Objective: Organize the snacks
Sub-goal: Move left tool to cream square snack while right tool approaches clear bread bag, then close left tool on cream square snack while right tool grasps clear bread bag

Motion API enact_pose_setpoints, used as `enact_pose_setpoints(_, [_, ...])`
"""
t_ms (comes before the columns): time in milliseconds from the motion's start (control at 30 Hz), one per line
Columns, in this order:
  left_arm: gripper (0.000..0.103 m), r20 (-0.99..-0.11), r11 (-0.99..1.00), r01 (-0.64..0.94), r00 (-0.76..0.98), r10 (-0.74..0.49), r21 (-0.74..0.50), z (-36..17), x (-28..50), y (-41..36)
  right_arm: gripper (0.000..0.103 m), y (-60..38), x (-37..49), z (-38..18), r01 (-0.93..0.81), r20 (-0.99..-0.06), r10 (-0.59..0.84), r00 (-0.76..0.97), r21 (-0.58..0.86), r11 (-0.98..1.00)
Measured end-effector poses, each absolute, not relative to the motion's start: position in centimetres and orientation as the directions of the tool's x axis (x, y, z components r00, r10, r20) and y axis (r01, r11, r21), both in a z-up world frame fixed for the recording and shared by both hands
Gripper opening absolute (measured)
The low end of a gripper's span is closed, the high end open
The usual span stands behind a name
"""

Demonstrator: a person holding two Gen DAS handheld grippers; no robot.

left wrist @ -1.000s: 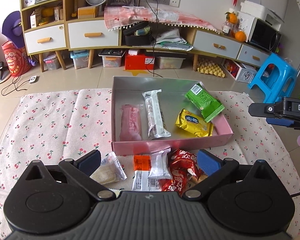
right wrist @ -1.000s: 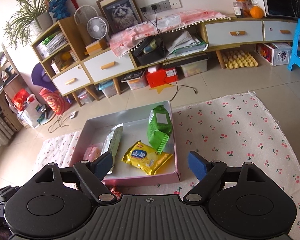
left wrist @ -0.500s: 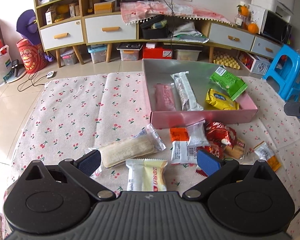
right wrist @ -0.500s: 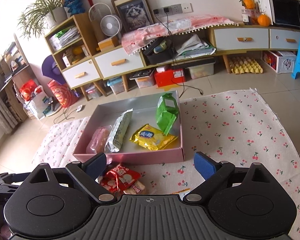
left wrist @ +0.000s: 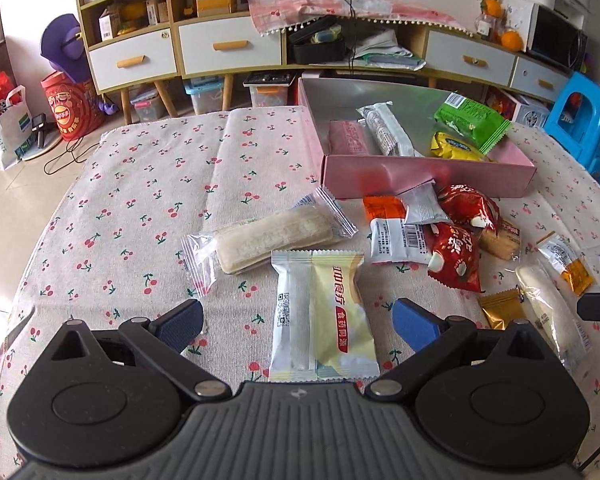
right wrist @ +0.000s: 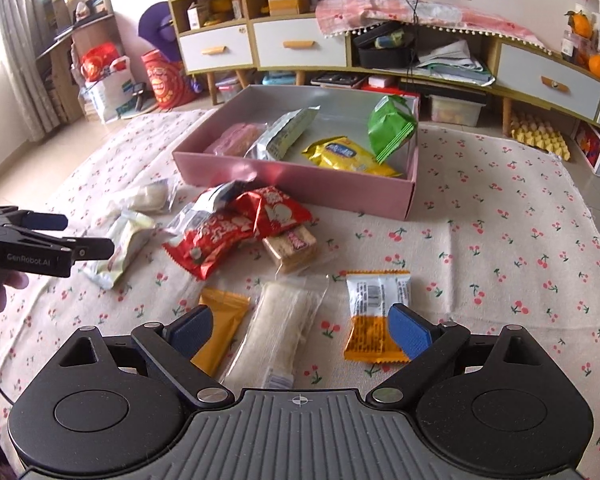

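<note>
A pink box [left wrist: 424, 179] [right wrist: 300, 184] on the cherry-print cloth holds a pink bar, a silver pack, a yellow pack [right wrist: 346, 156] and a green pack [left wrist: 470, 120]. Loose snacks lie in front of it. My left gripper [left wrist: 296, 326] is open and empty, with a white-and-yellow packet [left wrist: 320, 316] between its fingers. My right gripper [right wrist: 300, 330] is open and empty above a clear-wrapped white bar [right wrist: 284, 328], between a gold packet [right wrist: 220, 324] and an orange-and-white packet [right wrist: 376, 316]. Red packets [right wrist: 236, 236] lie nearer the box.
A clear-wrapped rice cracker [left wrist: 268, 236] lies left of the pile. The left gripper shows at the left edge of the right wrist view [right wrist: 40, 246]. Cabinets, storage boxes and a blue stool [left wrist: 588, 120] stand beyond the cloth.
Both grippers have pulled back from the box and dropped lower over the loose snacks in front of it. Both stay open.
</note>
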State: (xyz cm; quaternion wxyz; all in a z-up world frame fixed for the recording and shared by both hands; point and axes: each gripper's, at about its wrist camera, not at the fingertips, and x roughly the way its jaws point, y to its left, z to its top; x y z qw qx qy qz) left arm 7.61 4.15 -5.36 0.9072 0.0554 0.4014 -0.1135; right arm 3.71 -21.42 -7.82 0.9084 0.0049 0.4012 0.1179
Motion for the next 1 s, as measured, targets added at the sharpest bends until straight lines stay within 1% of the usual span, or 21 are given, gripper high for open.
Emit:
enact_pose_setpoints(233, [0.100,-0.751,0.972,0.235,0.640,-0.164,-0.013,-6.1,7.7,3.8,0.096,-21.3,4.1,-9.6,-0.179,-0.772,0.231,0.592,0.153,0.972])
enact_pose_setpoints(300, [0.097,-0.755,0.976,0.218,0.636,-0.158,-0.020,-6.4,7.9,3.9,0.096,-21.2,4.2,-10.0,-0.174,-0.781,0.232,0.581,0.159,0.972])
enact_pose_setpoints(433, [0.093,-0.779,0.982,0.189,0.611,-0.143,-0.032,-7.3,8.5,4.0,0.096,-20.6,4.4,-10.9,-0.176,-0.801,0.209,0.562,0.131,0.976])
enact_pose_setpoints(533, [0.092,-0.768,0.981,0.196,0.628,-0.128,-0.003,-7.4,8.5,3.8,0.096,-20.1,4.1,-11.0,-0.199,-0.797,0.195,0.572,0.095,0.975])
enact_pose_setpoints(633, [0.089,-0.765,0.981,0.196,0.631,-0.128,-0.002,-7.3,8.4,3.7,0.096,-20.3,4.1,-11.1,-0.197,-0.793,0.194,0.577,0.096,0.976])
enact_pose_setpoints(767, [0.083,-0.762,0.979,0.201,0.631,-0.142,-0.016,-7.2,8.6,3.8,0.096,-20.2,4.2,-11.2,-0.186,-0.794,0.160,0.587,0.060,0.981])
enact_pose_setpoints(833, [0.082,-0.762,0.980,0.201,0.631,-0.143,-0.018,-7.2,8.7,3.8,0.096,-20.0,4.2,-11.3,-0.189,-0.794,0.148,0.590,0.042,0.981])
enact_pose_setpoints(1000, [0.071,-0.765,0.980,0.199,0.628,-0.146,-0.024,-7.0,9.0,3.9,0.095,-19.7,4.2,-11.3,-0.185,-0.792,0.125,0.597,0.016,0.983])
